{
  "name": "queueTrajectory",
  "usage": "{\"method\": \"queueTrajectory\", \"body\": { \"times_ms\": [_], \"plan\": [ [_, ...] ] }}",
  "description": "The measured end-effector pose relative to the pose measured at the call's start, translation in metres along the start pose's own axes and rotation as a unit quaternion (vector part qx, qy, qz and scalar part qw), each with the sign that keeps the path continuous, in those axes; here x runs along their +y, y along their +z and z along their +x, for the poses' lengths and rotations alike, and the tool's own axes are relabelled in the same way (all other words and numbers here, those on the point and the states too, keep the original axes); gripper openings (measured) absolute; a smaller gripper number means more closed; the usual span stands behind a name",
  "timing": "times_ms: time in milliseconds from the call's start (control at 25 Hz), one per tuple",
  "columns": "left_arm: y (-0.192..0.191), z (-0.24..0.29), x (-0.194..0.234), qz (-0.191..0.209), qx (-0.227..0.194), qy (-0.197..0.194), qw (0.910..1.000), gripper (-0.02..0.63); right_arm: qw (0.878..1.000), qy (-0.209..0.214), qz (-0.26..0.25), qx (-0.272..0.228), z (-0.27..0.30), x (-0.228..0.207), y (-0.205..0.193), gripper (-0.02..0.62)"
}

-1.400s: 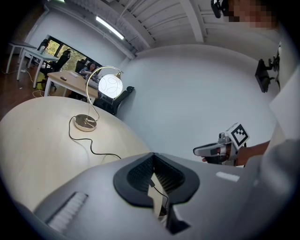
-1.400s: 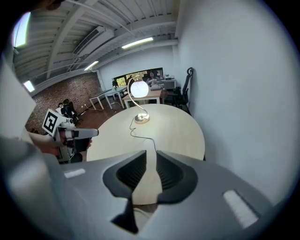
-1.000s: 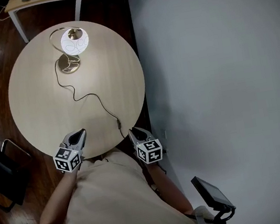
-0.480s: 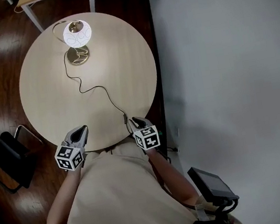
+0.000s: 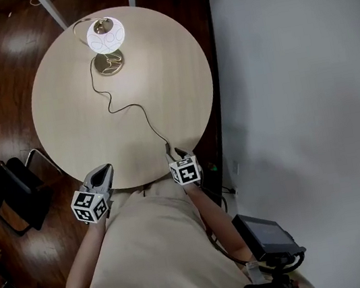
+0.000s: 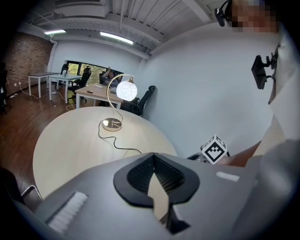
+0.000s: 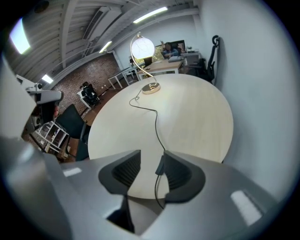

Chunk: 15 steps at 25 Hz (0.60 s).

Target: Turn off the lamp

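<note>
The lamp (image 5: pixel 106 34) stands lit at the far side of the round wooden table (image 5: pixel 168 73), its white globe glowing over a brass base (image 5: pixel 110 63). A thin black cord (image 5: pixel 134 106) snakes from the base to the near edge. There my right gripper (image 5: pixel 174 153) hangs over the cord's inline switch (image 7: pixel 160 165). Its jaws are opening, and the switch lies between them, next to the right pad. My left gripper (image 5: pixel 104 169) hovers at the near left edge with its tips together and nothing in them. The lamp (image 6: pixel 125 90) also shows lit in the left gripper view.
A white wall (image 5: pixel 307 84) runs close along the table's right side. A black chair (image 5: pixel 11 195) stands on the dark wood floor to the left. A black screen on a stand (image 5: pixel 264 235) sits behind me at the lower right. Another desk's legs (image 5: pixel 56 17) show beyond the lamp.
My right gripper has dropped to the table's near edge onto the cord, and its jaws have spread wider. The left gripper has hardly shifted. The lamp stays lit.
</note>
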<state>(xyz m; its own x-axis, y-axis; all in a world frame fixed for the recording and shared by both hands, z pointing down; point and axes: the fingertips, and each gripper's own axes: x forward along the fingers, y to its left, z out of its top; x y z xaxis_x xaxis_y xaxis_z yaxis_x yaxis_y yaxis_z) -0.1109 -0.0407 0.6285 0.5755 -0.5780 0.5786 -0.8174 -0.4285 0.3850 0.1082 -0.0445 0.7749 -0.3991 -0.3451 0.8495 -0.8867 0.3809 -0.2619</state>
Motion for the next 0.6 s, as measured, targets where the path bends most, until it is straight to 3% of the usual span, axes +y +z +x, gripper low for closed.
{"method": "queueTrajectory", "body": {
  "times_ms": [600],
  "plan": [
    [-0.007, -0.013, 0.027, 0.018, 0.042, -0.012, 0.9989, 0.002, 0.994, -0.070, 0.059, 0.055, 0.075, -0.019, -0.046, 0.144]
  ]
}}
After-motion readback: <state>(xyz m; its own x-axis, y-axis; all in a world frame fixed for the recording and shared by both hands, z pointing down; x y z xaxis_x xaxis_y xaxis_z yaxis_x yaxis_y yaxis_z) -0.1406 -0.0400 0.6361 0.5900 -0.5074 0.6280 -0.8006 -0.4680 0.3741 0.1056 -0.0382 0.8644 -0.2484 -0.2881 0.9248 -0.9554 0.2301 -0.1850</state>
